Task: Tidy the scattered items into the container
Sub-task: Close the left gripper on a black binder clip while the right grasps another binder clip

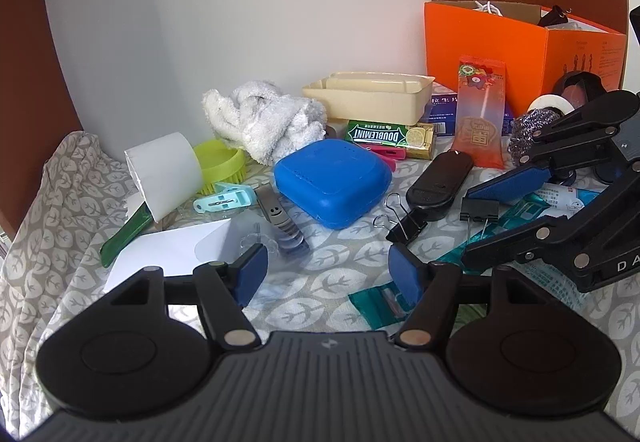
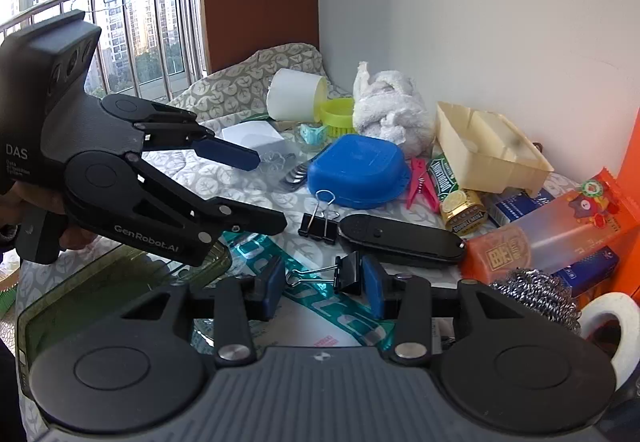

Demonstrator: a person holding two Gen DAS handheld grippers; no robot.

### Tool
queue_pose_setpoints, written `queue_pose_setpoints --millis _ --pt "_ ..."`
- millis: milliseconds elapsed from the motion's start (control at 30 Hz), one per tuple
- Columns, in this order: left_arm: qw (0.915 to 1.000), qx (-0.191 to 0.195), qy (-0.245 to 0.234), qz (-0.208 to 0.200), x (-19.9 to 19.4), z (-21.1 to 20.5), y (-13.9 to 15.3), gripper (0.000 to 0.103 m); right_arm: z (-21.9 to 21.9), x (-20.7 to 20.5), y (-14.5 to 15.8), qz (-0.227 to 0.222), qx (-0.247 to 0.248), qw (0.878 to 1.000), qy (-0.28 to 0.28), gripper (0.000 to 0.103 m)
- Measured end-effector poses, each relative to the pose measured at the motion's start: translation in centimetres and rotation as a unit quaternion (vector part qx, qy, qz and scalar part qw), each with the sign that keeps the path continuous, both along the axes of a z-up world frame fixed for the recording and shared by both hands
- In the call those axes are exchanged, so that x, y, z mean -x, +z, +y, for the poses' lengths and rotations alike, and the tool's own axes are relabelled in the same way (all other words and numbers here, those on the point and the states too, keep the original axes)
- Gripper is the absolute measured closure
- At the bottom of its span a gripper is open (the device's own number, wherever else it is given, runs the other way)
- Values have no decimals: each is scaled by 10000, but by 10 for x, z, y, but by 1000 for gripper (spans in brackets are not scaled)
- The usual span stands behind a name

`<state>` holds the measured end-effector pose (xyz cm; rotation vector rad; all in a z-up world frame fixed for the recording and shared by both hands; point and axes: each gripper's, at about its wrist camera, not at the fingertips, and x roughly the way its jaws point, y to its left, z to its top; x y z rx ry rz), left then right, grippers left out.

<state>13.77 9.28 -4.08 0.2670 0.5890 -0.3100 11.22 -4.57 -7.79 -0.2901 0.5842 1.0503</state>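
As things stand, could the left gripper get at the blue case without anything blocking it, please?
Probably yes. The left gripper is open and points towards the blue case, with only bare cloth between them. The case looks wide, so the grip may be tight.

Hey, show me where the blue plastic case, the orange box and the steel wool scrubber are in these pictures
blue plastic case (image 1: 332, 182): left wrist view, middle of its lid.
orange box (image 1: 480, 46): left wrist view, its front wall.
steel wool scrubber (image 2: 536, 294): right wrist view, top of the wire ball.
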Motion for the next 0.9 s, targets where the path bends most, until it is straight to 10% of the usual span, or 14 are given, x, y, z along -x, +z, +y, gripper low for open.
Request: queue_pose_setpoints --millis 567,700,900 --pt "9958 230 -742 491 -26 -22 -1 47 -30 -13 9 -149 -249 9984 -485 63" --pt "9949 363 -651 681 -30 -17 0 75 -31 -13 10 -145 -340 9981 -492 64" --pt "9972 290 -455 522 -19 -9 5 76 -35 -12 12 -149 -518 9972 -514 63"
